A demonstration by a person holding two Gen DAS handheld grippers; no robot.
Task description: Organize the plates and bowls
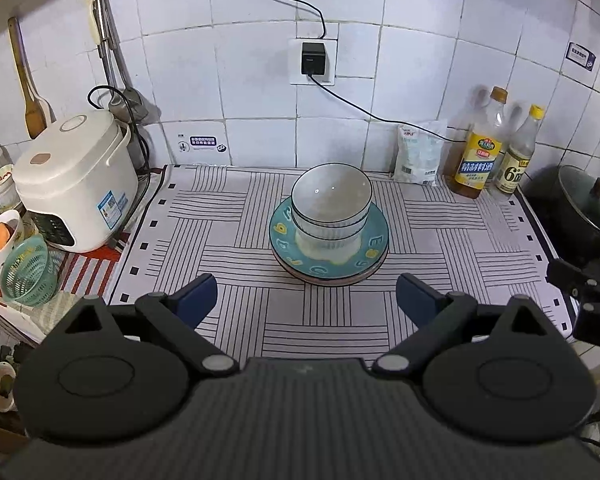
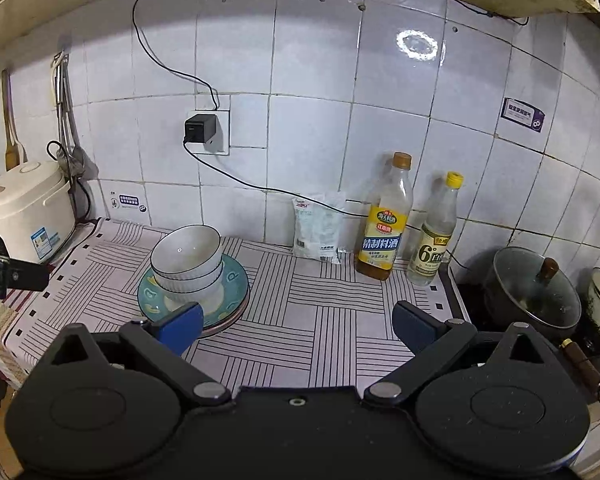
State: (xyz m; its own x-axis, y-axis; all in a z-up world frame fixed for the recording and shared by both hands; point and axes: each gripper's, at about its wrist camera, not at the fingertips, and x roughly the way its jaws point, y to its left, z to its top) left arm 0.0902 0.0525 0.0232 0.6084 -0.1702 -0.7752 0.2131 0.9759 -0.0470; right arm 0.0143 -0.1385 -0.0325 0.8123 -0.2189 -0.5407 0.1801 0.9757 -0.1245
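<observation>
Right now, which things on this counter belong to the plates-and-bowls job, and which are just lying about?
Job: bowls, nested; teal plate under them; pink plate at the bottom.

Lying about: rice cooker, two bottles, white packet, pot, green basket.

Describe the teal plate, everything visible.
The teal plate is round and glossy, ceramic by its look, with yellow and white letter-like marks on its rim. It lies flat on a pinkish plate, mid-cloth. Two stacked white bowls sit upright in its centre. Neither hand-held gripper touches it.
</observation>
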